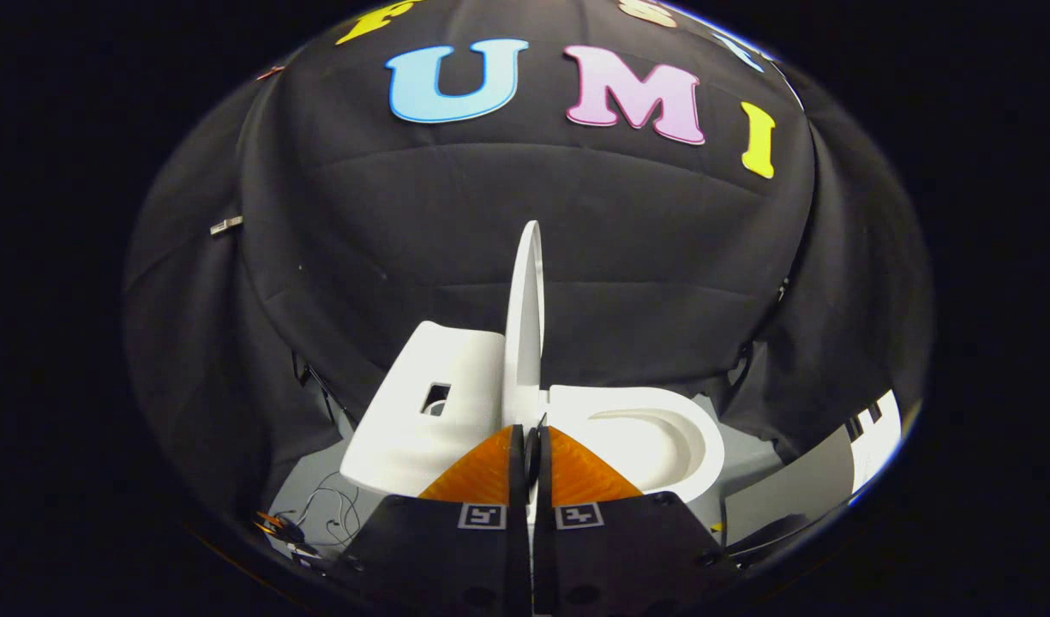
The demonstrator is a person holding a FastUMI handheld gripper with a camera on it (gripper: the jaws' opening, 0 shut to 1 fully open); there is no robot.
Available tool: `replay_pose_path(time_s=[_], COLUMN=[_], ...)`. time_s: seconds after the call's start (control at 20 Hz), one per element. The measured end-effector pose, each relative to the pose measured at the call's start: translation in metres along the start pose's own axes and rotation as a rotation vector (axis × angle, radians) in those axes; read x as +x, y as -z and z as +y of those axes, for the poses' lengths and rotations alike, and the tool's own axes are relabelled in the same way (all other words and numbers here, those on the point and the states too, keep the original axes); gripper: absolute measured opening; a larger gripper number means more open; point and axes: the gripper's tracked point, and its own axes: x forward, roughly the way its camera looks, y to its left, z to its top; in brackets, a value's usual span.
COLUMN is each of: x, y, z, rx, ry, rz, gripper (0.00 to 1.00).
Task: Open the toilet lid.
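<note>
Toilet lid [525, 326] at frame centre, raised, standing upright on edge. Long axis vertical: top rim toward the upper middle of the frame, lower end down at the hinge just ahead of the fingertips. Seen edge-on as a thin white blade, broad faces turned left and right.

Toilet tank [422, 420] left of the lid, lower centre-left of the frame, white, with a small rectangular opening in its near face. Toilet bowl [653, 437] right of the lid, lower centre-right, open, inner basin exposed, front rim pointing right.

Hand-held gripper [531, 433] at bottom centre, fingers drawn nearly together, only a narrow slit between them. Tips right at the base of the lid; a thin dark sliver in the slit, cannot tell whether the lid edge is pinched or the fingers merely sit closed beside it.

Worktop [319, 497] grey, lower left of the frame, with thin loose wires [332, 514] lying on it near the tank's base. Black cloth wall [362, 231] behind everything, filling the upper frame.
</note>
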Motion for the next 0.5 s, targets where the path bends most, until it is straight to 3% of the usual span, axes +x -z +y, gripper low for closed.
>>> replay_pose_path(time_s=[0.5], x=[0.003], y=[0.007], z=[0.059], rx=[-0.115], ry=[0.072], rz=[-0.039], gripper=[0.08])
